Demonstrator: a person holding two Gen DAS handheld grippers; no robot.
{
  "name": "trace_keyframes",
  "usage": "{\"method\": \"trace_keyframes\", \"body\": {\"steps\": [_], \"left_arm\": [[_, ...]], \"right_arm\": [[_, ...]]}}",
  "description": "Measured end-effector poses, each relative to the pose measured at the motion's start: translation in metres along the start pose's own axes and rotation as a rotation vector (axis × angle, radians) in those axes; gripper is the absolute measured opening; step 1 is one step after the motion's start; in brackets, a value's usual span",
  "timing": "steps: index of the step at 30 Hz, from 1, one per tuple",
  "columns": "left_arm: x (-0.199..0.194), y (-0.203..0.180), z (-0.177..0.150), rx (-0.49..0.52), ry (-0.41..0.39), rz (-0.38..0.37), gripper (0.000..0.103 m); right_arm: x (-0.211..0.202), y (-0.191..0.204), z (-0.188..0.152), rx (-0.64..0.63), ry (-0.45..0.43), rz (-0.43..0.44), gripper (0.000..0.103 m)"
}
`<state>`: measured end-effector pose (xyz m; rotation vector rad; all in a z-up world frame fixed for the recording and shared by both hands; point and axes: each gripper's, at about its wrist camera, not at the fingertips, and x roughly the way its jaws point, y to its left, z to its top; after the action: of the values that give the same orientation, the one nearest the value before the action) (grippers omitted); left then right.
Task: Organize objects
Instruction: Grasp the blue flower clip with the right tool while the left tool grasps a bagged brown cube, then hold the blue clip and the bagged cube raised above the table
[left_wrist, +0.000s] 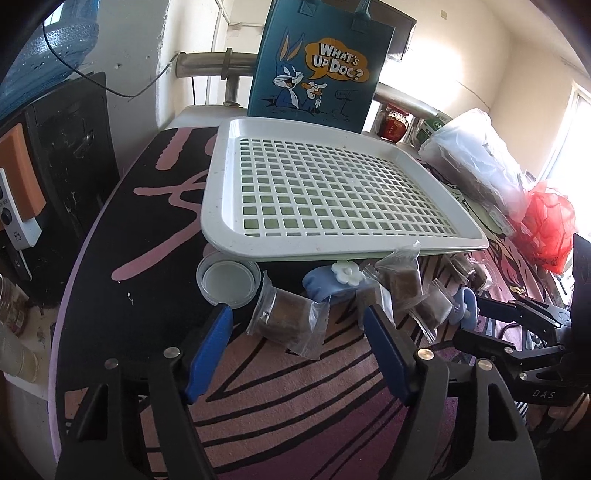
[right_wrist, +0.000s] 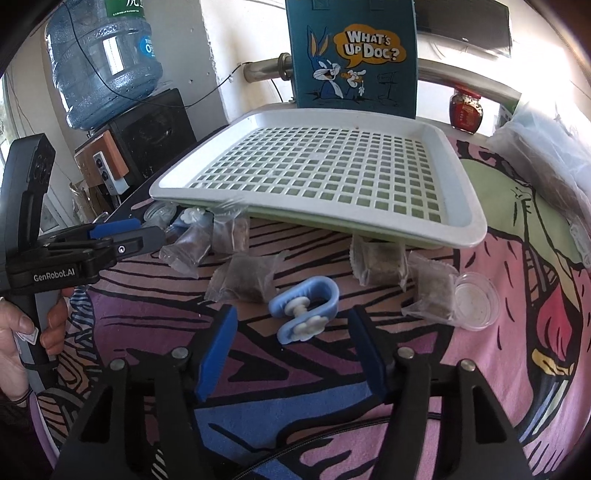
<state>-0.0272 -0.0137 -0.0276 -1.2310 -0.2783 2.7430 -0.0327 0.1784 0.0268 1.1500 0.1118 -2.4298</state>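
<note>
Partly hidden under the tray (left_wrist: 221, 229), packets (left_wrist: 400, 273) lie beyond both spread, empty tongs (left_wrist: 297, 325).

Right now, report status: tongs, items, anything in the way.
Left tongs open around a packet, no grip. Right tongs open around the blue clip, no grip. Tray bare; packets crowd its front edge.

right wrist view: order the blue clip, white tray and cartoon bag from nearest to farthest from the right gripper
1. blue clip: on the cloth, just ahead of the right gripper
2. white tray: behind the clip, mid-table
3. cartoon bag: upright behind the tray
</note>
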Motion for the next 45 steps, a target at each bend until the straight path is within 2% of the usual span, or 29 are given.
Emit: {"method": "trace_keyframes", "body": {"steps": [2,3,4,5,9,14,21,29,45], "left_arm": [[0.005,0.001,0.0,-0.009,0.024,-0.007,0.053],[0.004,0.001,-0.001,-0.011,0.017,-0.004,0.049],[0.006,0.001,-0.001,-0.012,0.023,-0.015,0.04],[0.006,0.001,-0.001,-0.014,0.021,-0.013,0.038],[0.0,0.001,-0.004,-0.017,0.0,-0.011,0.031],[-0.021,-0.008,-0.005,0.033,-0.109,-0.008,0.03],[-0.043,-0.026,-0.009,0.114,-0.222,-0.068,0.03],[-0.05,-0.044,-0.012,0.193,-0.266,-0.083,0.031],[-0.049,-0.042,-0.014,0.187,-0.261,-0.08,0.031]], "right_arm": [[0.002,0.001,0.0,-0.002,0.008,0.005,0.049],[0.001,0.001,-0.001,-0.002,0.006,0.008,0.043],[0.001,0.001,-0.001,-0.003,0.009,0.011,0.039],[0.001,0.001,-0.001,-0.003,0.011,0.011,0.034],[-0.003,0.001,-0.001,-0.008,-0.009,0.03,0.034],[-0.023,0.005,-0.002,-0.033,-0.112,0.029,0.034],[-0.049,0.014,-0.006,-0.069,-0.258,0.063,0.034],[-0.065,0.006,-0.009,-0.023,-0.373,0.073,0.034],[-0.063,0.004,-0.008,-0.013,-0.37,0.088,0.034]]}}
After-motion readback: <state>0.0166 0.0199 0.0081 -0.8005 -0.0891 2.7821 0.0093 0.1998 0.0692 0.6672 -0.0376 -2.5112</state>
